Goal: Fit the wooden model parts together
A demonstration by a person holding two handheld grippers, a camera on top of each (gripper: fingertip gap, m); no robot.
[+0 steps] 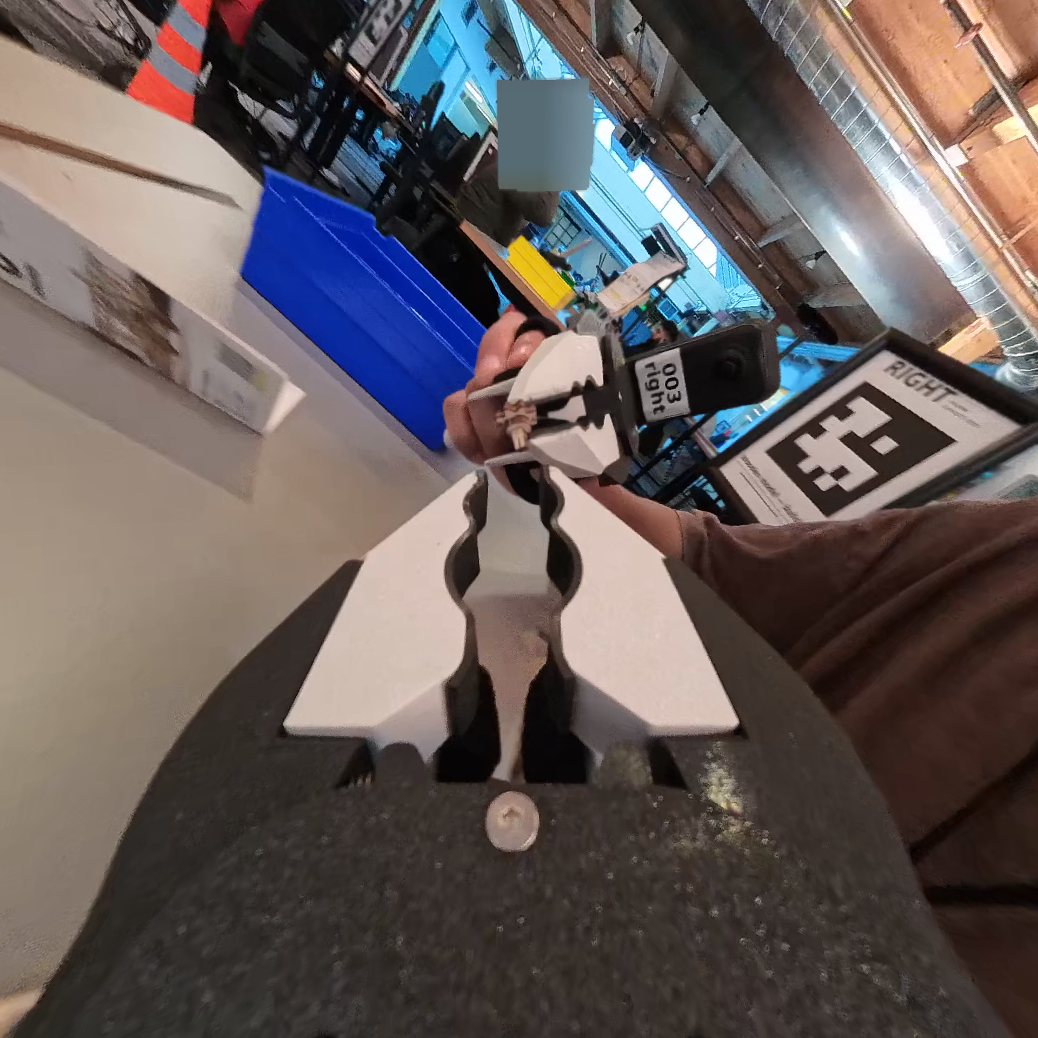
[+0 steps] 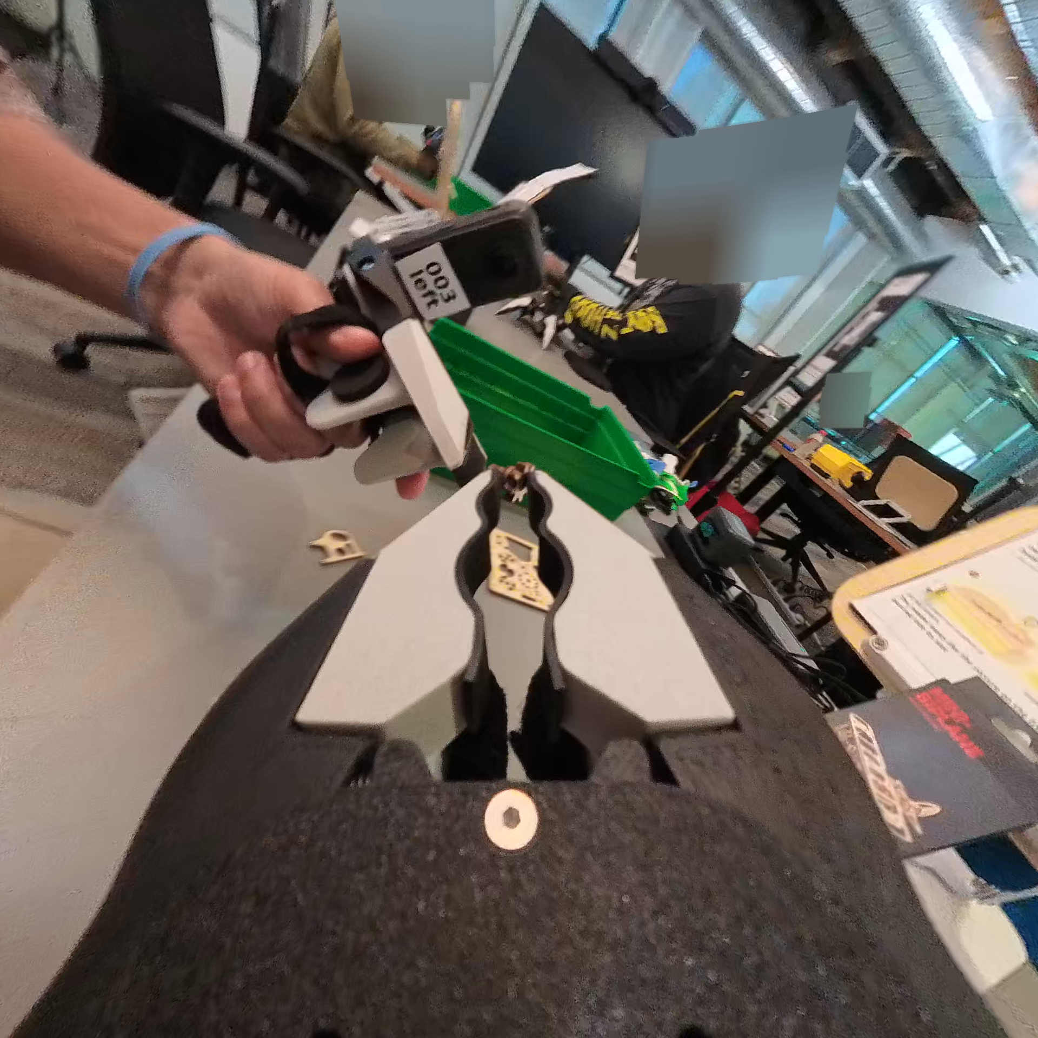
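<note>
My right gripper (image 2: 514,477) is shut on a small wooden model part (image 2: 515,478), pinched at its fingertips and held above the table. The left wrist view shows the same gripper (image 1: 497,427) and part (image 1: 514,420) just ahead of my left gripper (image 1: 512,477). The left jaws stand a narrow gap apart with nothing between them. The left gripper (image 2: 470,458) hovers close beside the right fingertips. A flat wooden sheet with cut-outs (image 2: 514,573) lies on the white table (image 2: 196,517) under the right gripper. Another small wooden piece (image 2: 337,547) lies to its left.
A green bin (image 2: 533,415) stands behind the grippers. A clipboard with a printed sheet (image 2: 955,606) and a dark card (image 2: 927,769) lie at the right. A blue bin (image 1: 348,314), a white box (image 1: 112,253) and a framed marker sign (image 1: 859,444) stand nearby. People sit at desks beyond. Less than 4 cm separates the two grippers' tips. The small wooden piece (image 2: 337,547) is about 20 cm from both grippers' fingertips.
</note>
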